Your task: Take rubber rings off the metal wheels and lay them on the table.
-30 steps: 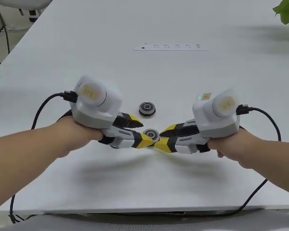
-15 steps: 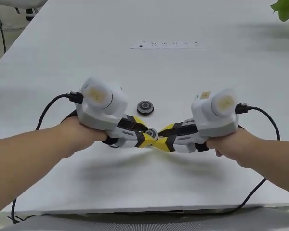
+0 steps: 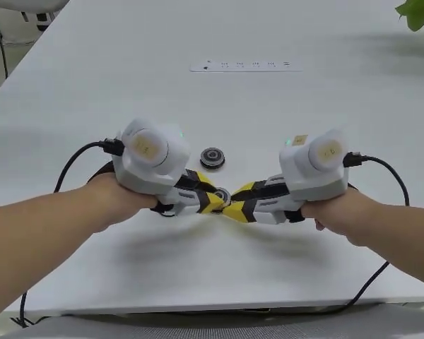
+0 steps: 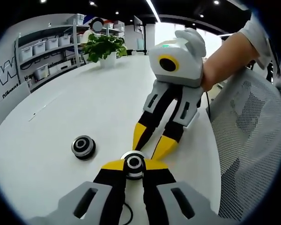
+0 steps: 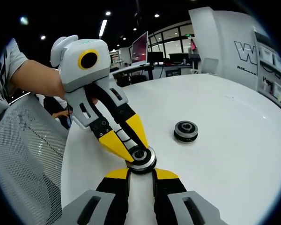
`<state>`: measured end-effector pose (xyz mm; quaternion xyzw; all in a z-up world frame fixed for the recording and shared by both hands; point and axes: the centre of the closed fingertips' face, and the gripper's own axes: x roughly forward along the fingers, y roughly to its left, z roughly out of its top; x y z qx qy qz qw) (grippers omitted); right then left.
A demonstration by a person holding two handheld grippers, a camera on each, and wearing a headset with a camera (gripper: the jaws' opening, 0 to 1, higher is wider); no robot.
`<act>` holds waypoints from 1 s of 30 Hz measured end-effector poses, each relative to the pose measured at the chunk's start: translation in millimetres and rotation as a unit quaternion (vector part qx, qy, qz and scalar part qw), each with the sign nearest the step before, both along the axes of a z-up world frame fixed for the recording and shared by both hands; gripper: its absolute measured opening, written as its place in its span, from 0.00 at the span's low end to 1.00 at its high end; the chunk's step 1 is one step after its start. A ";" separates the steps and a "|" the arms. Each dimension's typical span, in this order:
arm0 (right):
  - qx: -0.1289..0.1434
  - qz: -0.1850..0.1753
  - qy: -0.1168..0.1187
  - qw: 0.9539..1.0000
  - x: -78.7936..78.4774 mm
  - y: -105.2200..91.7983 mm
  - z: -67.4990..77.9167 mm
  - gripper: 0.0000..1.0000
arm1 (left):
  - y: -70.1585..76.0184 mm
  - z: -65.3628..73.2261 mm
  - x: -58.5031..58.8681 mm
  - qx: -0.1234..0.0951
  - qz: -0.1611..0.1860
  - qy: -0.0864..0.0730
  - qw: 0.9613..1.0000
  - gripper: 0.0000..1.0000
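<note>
— Where did we have the wheel (image 5: pixel 141 159)?

— On the table (image 3: pixel 127 85), close in front of us, between the two grippers. In the head view our left gripper (image 4: pixel 136 167) reached it from 9 o'clock and our right gripper (image 5: pixel 141 174) from 4 o'clock, with the tips meeting at the wheel.

— And the jaws?

— The left pair was closed on the wheel. In the left gripper view we saw it sitting between the yellow tips. The right pair stood narrowly apart with its tips at the wheel's near rim, and we could not tell whether they pinched anything.

— Was the wheel lifted?

— We could not tell.

— What else did we see?

— The second wheel (image 3: pixel 213 157) lay flat on the table at 12 o'clock from the first, near it but apart from both grippers. Farther off at 12 o'clock we saw a power strip (image 3: pixel 246 66), and at 2 o'clock a plant (image 3: pixel 418 14) by the table's far corner.
</note>
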<state>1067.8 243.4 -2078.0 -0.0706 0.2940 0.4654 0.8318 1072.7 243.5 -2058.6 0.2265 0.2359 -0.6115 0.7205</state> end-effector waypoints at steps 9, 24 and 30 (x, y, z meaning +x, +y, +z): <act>0.006 -0.001 0.005 1.000 0.5 0.0 -0.2 0.16 | -0.5 0.1 0.5 -0.002 0.004 0.000 1.000 0.07; 0.010 0.009 0.005 1.000 -0.9 -1.5 0.1 0.13 | -0.2 -1.0 4.2 -0.003 0.003 0.002 1.000 0.07; 0.019 0.009 0.012 1.000 -0.6 -3.3 -0.4 0.11 | 0.0 -1.4 4.5 -0.006 0.004 0.003 1.000 0.07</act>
